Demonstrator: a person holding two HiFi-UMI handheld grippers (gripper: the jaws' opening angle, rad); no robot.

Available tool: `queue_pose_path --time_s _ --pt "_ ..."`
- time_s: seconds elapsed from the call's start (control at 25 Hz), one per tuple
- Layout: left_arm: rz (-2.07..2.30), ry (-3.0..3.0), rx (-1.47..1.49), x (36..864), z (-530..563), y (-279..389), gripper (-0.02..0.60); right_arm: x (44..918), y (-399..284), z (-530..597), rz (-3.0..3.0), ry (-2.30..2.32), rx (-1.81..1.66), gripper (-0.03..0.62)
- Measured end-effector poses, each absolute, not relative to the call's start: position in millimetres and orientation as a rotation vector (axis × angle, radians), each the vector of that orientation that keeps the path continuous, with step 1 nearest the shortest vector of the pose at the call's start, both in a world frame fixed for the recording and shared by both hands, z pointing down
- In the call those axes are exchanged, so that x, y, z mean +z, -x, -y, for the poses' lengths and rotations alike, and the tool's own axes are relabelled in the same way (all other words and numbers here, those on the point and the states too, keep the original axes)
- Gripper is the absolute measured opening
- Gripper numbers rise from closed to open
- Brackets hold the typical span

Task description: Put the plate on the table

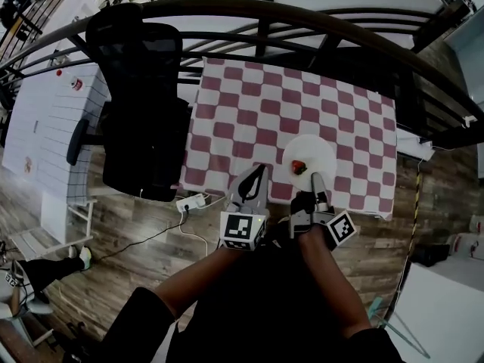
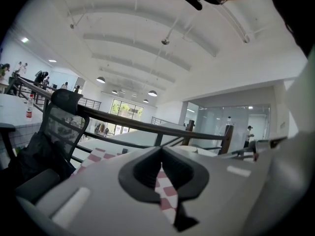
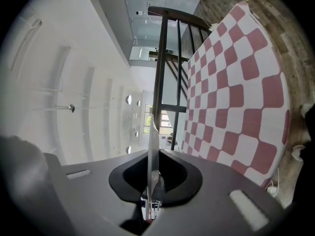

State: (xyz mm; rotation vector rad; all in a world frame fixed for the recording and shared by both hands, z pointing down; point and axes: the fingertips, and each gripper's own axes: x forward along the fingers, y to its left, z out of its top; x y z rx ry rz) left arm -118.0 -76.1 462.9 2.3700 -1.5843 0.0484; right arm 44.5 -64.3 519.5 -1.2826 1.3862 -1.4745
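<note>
A white plate [image 1: 314, 151] with a small red food item [image 1: 299, 167] on it is over the near right part of the red-and-white checkered table [image 1: 249, 112]. My right gripper [image 1: 316, 178] is shut on the plate's near rim. In the right gripper view the plate [image 3: 153, 146] shows edge-on as a thin white line pinched between the jaws, and the checkered table [image 3: 236, 97] lies beyond it. My left gripper [image 1: 261, 171] is shut and holds nothing, with its tip over the table's near edge, left of the plate. In the left gripper view only a sliver of checkered cloth [image 2: 165, 191] shows between the jaws.
A black office chair [image 1: 140, 104] stands against the table's left side. A dark curved railing [image 1: 257, 21] runs behind the table. A white power strip [image 1: 190, 201] with a cable lies on the wooden floor by the table's near left corner.
</note>
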Motion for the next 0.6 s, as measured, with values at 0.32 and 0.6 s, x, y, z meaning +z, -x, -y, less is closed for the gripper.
queue_pose_path --time_s 0.32,0.6 --pt "1.664 -2.352 0.031 470.7 111.7 121.8 0.008 543.6 -56.4 103.0 -1.427 1.261 -1.494 0.018" --pt "1.734 -2.344 0.012 457.4 160.9 100.9 0.008 553.5 -69.0 135.3 -1.523 1.219 -1.562 0.018"
